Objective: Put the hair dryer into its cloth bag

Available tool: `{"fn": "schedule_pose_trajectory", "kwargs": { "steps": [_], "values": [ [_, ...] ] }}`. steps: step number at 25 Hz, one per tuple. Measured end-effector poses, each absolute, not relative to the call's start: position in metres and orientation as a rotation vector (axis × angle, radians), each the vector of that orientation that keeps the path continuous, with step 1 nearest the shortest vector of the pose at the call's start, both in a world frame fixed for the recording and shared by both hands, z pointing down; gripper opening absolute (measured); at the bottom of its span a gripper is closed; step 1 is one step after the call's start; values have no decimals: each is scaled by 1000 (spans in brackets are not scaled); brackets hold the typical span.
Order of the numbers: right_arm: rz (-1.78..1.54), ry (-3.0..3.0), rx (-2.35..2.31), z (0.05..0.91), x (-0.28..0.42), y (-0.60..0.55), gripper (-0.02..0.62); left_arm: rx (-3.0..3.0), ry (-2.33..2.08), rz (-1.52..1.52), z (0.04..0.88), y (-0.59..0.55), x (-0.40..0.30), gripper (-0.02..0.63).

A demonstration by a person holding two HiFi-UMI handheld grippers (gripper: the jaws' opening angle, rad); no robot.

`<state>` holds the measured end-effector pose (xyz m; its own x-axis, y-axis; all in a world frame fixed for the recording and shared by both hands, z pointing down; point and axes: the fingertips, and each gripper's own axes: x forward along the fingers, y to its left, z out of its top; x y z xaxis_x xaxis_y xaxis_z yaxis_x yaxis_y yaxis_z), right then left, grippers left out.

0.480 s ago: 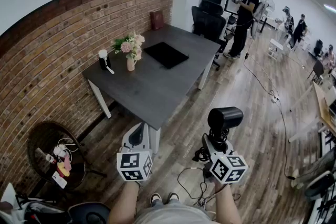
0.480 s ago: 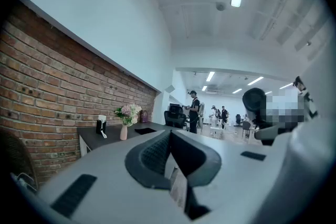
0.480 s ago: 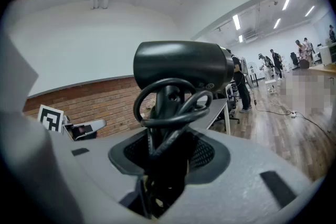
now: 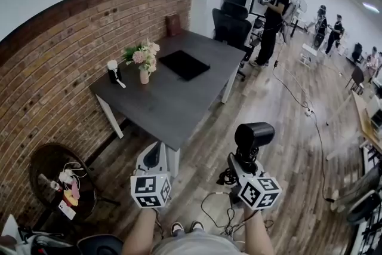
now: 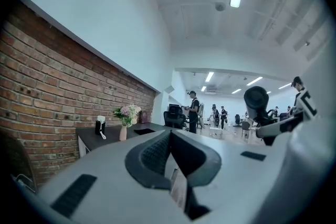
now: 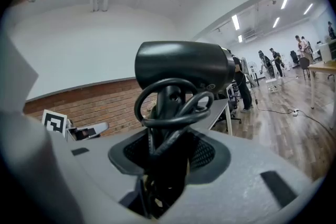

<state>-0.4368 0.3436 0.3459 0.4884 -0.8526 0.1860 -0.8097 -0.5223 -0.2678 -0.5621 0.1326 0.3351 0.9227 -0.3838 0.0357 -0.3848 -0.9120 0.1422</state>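
Only the right gripper view shows the cord [image 6: 174, 113] looped round the smooth black hair dryer [image 6: 181, 65], clamped by the right hand-held gripper [image 6: 169, 145]. The left hand-held gripper [image 5: 169, 139] is closed, empty.

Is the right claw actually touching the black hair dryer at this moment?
Touching. The right gripper view shows the right claw clamped on the handle of the black hair dryer, its looped cord pinched in alongside.
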Motion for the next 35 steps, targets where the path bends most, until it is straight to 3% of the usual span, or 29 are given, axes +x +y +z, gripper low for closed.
{"fn": "schedule_pose_trajectory", "kwargs": {
  "steps": [15,35],
  "values": [
    [-511,1383,-2573,371,-423,340,176,2957,-486,70,356,122,-528,6],
    [-513,1400,-2655,376,-210,339,173,2957,-544,88,359,110,-335,6]
  ]
}}
